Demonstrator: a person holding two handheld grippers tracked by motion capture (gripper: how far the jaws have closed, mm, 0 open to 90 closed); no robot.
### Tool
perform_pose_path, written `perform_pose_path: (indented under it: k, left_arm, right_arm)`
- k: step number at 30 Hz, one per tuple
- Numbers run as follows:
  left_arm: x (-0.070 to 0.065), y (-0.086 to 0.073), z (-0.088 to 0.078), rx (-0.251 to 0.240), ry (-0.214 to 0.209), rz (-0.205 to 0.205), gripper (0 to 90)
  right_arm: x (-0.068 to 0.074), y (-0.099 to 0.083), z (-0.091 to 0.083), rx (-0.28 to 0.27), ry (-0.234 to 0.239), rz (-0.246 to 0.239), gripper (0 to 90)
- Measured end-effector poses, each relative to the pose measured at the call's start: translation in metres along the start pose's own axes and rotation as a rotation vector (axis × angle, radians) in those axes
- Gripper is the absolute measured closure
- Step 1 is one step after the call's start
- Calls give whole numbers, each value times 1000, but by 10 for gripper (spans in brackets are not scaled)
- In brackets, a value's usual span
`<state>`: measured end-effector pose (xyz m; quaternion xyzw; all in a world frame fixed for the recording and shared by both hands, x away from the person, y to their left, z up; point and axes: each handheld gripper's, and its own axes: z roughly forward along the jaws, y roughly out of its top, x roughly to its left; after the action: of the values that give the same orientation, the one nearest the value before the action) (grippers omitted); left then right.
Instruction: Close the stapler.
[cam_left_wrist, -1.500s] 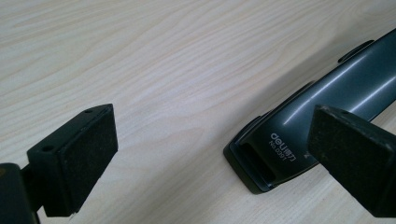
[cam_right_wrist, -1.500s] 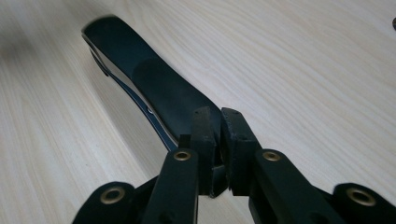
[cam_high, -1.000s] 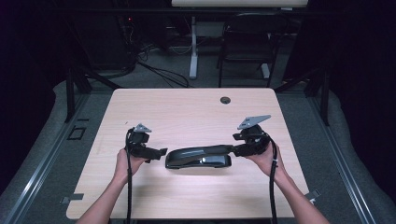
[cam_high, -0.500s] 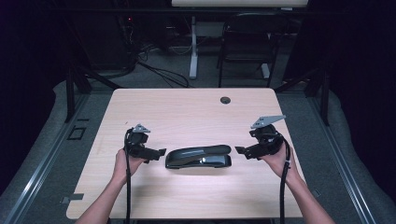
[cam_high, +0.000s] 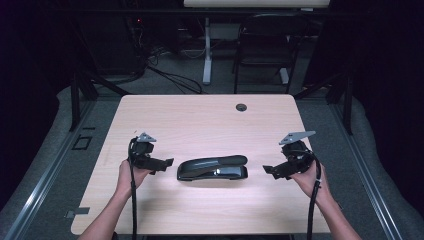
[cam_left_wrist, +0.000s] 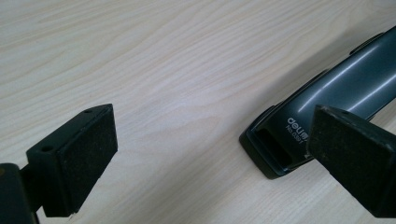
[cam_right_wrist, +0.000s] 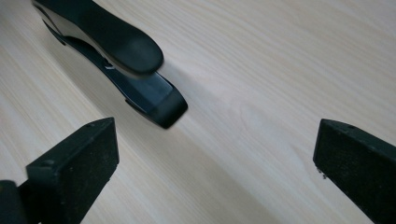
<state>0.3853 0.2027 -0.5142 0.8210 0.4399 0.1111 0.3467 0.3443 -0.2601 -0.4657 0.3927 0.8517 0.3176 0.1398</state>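
Note:
A long black stapler (cam_high: 212, 168) lies flat on the light wood table (cam_high: 200, 125), between my two grippers. My left gripper (cam_high: 167, 162) is just left of it, open, its tips a short gap from the stapler's rear end (cam_left_wrist: 280, 144). In the left gripper view nothing sits between the left gripper's (cam_left_wrist: 210, 158) pads. My right gripper (cam_high: 267, 170) is to the right of the stapler, apart from it. Its jaws have just been opening and now stand wide. In the right gripper view the stapler's front end (cam_right_wrist: 140, 70) lies ahead of the empty right gripper (cam_right_wrist: 215, 168).
A small round cable hole (cam_high: 241, 107) sits near the table's far edge. Beyond the table are a dark chair (cam_high: 265, 45), a white desk leg (cam_high: 206, 55) and cables on the grey floor. The table's right edge is close to my right hand.
My right gripper has drawn away to the right from the stapler's end, and its jaws have spread wider. The stapler and the left gripper have stayed where they were.

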Motion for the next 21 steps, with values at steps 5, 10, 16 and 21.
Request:
perform_pose_path:
  k: [5, 10, 16, 21]
  left_arm:
    - [1, -1, 1, -9, 23, 4, 22]
    - [4, -2, 2, 5, 25, 2, 21]
    - [6, -2, 5, 15, 34, 8, 18]
    - [9, -3, 7, 28, 33, 11, 15]
  right_arm:
    - [-7, -19, -1, 27, -21, 35, 0]
    - [-16, -35, -3, 54, -54, 56, 0]
    - [-28, -40, 3, 82, -85, 65, 0]
    - [-34, -44, 9, 116, -91, 70, 0]
